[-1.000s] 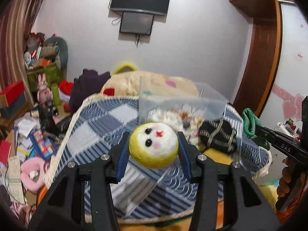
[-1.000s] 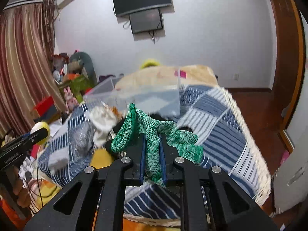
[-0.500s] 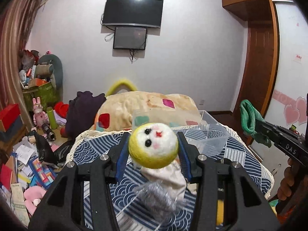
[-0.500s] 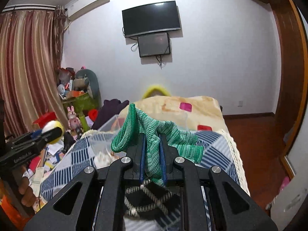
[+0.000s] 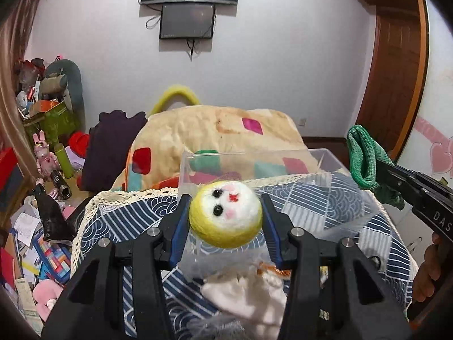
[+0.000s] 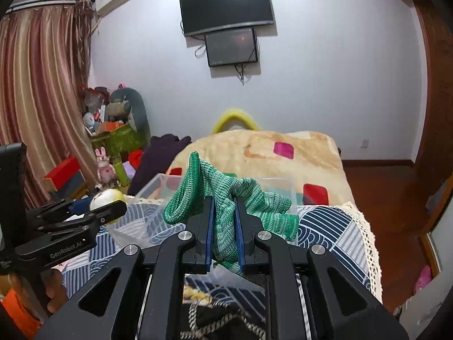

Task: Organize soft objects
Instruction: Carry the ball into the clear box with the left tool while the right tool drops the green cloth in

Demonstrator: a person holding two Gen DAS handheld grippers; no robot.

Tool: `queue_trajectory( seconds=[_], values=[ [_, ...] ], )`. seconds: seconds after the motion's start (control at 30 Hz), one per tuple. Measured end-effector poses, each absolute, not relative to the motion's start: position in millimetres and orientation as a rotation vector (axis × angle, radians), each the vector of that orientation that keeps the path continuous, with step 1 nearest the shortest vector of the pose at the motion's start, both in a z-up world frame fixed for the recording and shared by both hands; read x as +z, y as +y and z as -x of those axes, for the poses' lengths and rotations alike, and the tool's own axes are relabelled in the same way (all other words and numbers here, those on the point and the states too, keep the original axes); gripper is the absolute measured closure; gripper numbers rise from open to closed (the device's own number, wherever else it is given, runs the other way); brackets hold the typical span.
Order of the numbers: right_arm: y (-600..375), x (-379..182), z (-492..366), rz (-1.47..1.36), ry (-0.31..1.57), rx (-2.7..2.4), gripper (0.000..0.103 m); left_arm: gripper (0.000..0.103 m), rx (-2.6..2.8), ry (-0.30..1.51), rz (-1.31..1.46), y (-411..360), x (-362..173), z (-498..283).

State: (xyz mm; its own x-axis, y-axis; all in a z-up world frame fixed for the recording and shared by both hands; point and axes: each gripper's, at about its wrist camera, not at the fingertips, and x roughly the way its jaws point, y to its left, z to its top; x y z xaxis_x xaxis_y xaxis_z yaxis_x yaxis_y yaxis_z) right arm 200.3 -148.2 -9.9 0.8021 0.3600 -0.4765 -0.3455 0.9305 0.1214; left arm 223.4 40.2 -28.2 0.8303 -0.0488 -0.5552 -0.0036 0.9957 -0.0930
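My left gripper (image 5: 225, 221) is shut on a round yellow-and-white plush ball (image 5: 225, 216) with a small face. It holds the ball above a clear plastic box (image 5: 254, 160) on the blue patterned cloth (image 5: 136, 215). My right gripper (image 6: 223, 226) is shut on a green knitted cloth (image 6: 223, 195), held over the same box (image 6: 153, 187). The green cloth (image 5: 363, 158) also shows at the right of the left wrist view. A white pouch (image 5: 249, 294) lies below the left gripper.
A beige blanket (image 5: 215, 130) with coloured patches lies beyond the box. Toys, books and boxes clutter the floor on the left (image 5: 36, 226). A dark patterned item (image 6: 226, 323) lies below the right gripper. A wooden door (image 5: 396, 65) stands on the right.
Both grippers rose and tilted up, then came forward over the clear box. The box now sits right behind the held ball. Both keep their hold.
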Motion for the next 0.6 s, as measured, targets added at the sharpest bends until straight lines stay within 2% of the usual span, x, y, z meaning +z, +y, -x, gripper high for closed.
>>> queue_trajectory(
  seconds=[0.53,0.6],
  values=[
    [-125.7,-58.6,-244.8,0.078,0.742,0.367,0.091,0.056,-0.063,0.770,0.076,32.2,-76.6,-291.7],
    [-123.5,-60.4,-245.3,0.101,0.752,0.349,0.087,0.056,-0.058,0.763,0.059,29.9,-76.6,-290.5]
  ],
)
